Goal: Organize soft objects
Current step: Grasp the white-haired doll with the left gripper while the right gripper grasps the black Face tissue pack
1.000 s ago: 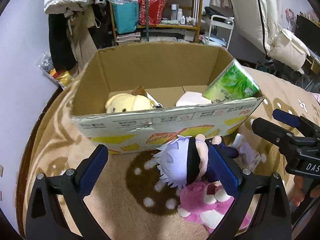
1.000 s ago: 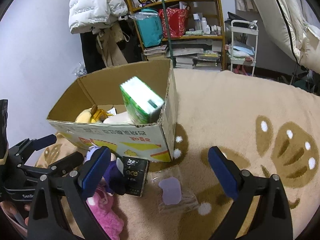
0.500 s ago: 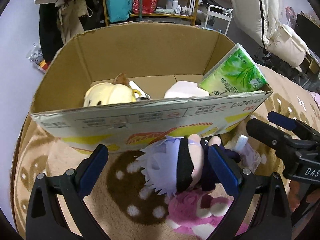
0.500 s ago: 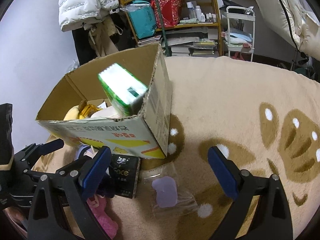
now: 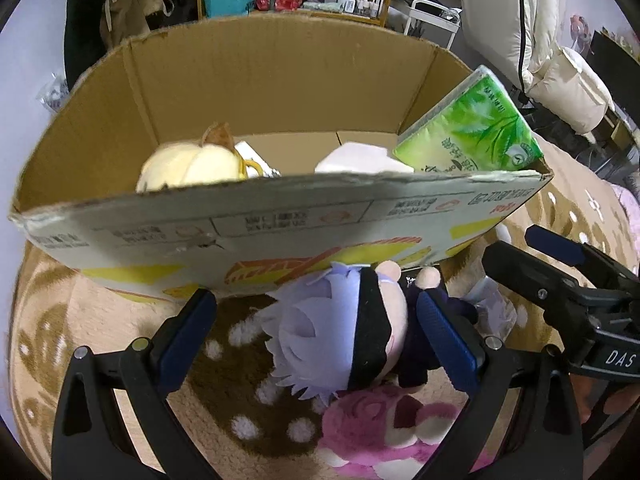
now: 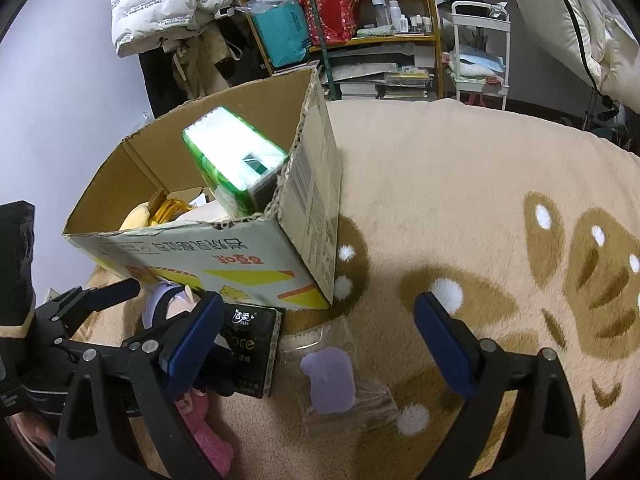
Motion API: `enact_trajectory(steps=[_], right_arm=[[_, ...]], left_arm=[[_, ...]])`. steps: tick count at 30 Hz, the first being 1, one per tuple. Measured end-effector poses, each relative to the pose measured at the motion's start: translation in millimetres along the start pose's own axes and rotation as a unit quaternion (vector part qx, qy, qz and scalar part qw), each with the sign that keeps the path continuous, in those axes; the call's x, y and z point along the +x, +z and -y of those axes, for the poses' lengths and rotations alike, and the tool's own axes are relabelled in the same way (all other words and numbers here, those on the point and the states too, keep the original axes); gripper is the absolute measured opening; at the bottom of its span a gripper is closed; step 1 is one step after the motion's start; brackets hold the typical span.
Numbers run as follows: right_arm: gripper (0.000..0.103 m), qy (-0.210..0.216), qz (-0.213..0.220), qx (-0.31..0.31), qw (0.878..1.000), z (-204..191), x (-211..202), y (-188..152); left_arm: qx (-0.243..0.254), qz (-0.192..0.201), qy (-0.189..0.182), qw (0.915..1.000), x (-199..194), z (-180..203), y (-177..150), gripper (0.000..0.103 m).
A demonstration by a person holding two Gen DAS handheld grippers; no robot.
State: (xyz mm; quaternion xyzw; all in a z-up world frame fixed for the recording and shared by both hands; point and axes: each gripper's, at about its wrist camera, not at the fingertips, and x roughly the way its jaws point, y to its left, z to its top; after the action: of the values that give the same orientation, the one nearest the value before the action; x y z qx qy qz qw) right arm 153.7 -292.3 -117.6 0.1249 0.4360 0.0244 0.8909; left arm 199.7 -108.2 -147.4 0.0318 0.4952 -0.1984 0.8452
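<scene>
Left hand-held gripper released, jaws astride the doll, apparently not touching; right hand-held gripper released above the blanket beside the box.

Cluttered wooden shelf, lilac wall

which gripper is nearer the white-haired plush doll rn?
Left. The left gripper is open with the white-haired plush doll between its fingers. The right gripper is open off to the doll's right, over a clear packet.
</scene>
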Motion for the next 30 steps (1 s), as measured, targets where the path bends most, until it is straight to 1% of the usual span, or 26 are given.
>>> enact_trajectory(steps=[6,9,10,11,12,14,15,17,19,21,22,23,25,28,30], right_arm=[[0.1,0.005,-0.001,0.011,1.0,3,-1,-1],[0.095,0.011,-0.003,0.016,1.0,6,-1,-1],[0.095,0.011,-0.003,0.016,1.0,6,-1,-1],[0.093,0.01,-0.004,0.014,1.0,5,-1,-1],[0.092,0.01,-0.006,0.011,1.0,5,0,-2],[0.087,0.014,-0.016,0.007,1.0,2,2,-2],[0.085,0.016,-0.02,0.005,1.0,0,4,-2],[0.08,0.019,-0.026,-0.003,0.999,-3,6,-3],[0.078,0.022,-0.03,-0.009,0.999,-5,7,-4],[0.076,0.024,-0.032,-0.012,0.999,-7,8,-5],[0.074,0.023,-0.032,-0.014,0.999,-7,8,-5],[0.071,0.02,-0.03,-0.016,0.999,-8,7,-6],[0.07,0.022,-0.03,-0.019,0.999,-10,8,-6],[0.061,0.027,-0.036,-0.025,0.999,-14,10,-8],[0.061,0.03,-0.04,-0.032,0.998,-16,11,-9]], left_arm=[[-0.028,-0.016,-0.03,0.999,9,-8,-1,0.099],[-0.045,-0.024,-0.048,0.9975,14,-14,-3,0.099],[-0.052,-0.027,-0.057,0.9967,15,-15,-4,0.095],[-0.059,-0.03,-0.07,0.9953,16,-16,-4,0.087],[-0.063,-0.033,-0.08,0.9943,15,-17,-4,0.083],[-0.062,-0.033,-0.088,0.9936,14,-17,-4,0.071],[-0.057,-0.031,-0.087,0.994,13,-15,-4,0.07],[-0.051,-0.028,-0.078,0.9952,11,-12,-4,0.067],[-0.053,-0.028,-0.076,0.9953,10,-13,-3,0.064],[-0.056,-0.028,-0.073,0.9953,7,-12,-1,0.063],[-0.056,-0.027,-0.069,0.9957,6,-12,-2,0.062],[-0.055,-0.026,-0.063,0.9962,2,-13,-3,0.062],[-0.056,-0.026,-0.046,0.997,-3,-17,-5,0.062],[-0.061,-0.021,-0.022,0.9977,-11,-20,-5,0.062],[-0.064,-0.017,-0.009,0.9978,-17,-20,-5,0.062]])
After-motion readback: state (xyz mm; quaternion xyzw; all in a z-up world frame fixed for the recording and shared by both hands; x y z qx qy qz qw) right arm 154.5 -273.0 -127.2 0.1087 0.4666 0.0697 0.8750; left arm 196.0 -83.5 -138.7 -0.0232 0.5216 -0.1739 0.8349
